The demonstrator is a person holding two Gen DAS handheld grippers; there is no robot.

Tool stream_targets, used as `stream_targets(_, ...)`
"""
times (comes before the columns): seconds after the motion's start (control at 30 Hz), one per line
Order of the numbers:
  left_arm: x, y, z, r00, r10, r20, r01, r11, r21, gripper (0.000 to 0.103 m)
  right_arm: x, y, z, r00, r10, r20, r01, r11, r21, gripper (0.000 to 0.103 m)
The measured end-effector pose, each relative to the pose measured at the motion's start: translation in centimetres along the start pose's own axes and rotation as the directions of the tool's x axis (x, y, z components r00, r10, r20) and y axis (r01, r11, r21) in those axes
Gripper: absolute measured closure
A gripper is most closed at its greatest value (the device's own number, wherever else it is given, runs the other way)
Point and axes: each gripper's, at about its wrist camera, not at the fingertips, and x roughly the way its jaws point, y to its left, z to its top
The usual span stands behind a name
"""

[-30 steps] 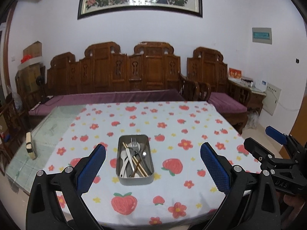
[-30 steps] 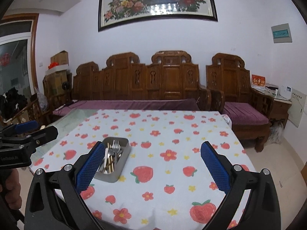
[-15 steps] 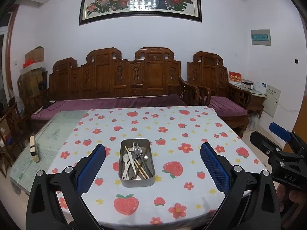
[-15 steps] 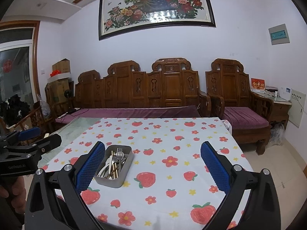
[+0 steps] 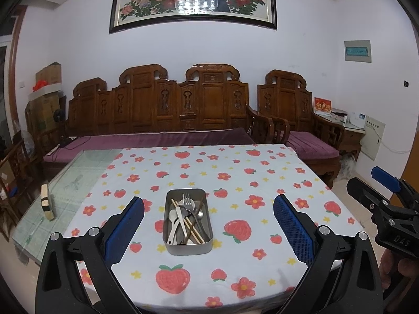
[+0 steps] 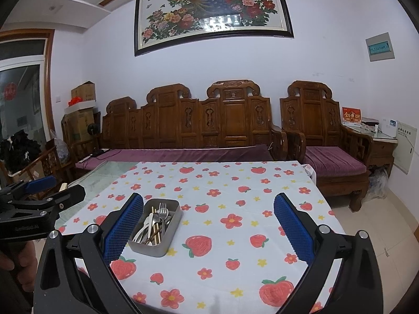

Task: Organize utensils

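Note:
A rectangular metal tin (image 5: 187,246) stands on the strawberry-print tablecloth (image 5: 235,183), near the table's front. Inside lie a fork (image 5: 186,199), spoons, a white utensil and wooden chopsticks, heaped together. The same tin (image 6: 167,231) shows in the right wrist view, partly behind that gripper's left finger. My left gripper (image 5: 208,229) hangs open above the table's front edge, short of the tin, with nothing in it. My right gripper (image 6: 208,229) is open and empty too, held to the right of the tin. Each view shows the other gripper at its edge, held by a hand.
A small wooden-handled brush (image 5: 46,204) lies on the bare glass tabletop (image 5: 70,183) left of the cloth. Behind the table stand a carved wooden sofa (image 5: 167,120) and an armchair (image 5: 301,130). A side cabinet (image 6: 379,144) stands at the far right.
Both cameras have pulled back and tilted up, so the table and tin sit lower and farther in view. Both grippers stay open. The tin and utensils have not moved.

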Motion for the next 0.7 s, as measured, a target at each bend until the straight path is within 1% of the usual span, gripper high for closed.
stream_targets(0.7, 0.06, -0.01, 0.06, 1.000, 0.001, 0.001, -0.001, 1.000, 0.003, 0.008, -0.01, -0.06, -0.06, 1.000, 0.000, -0.001, 0.000, 1.000, 0.000, 0.003)
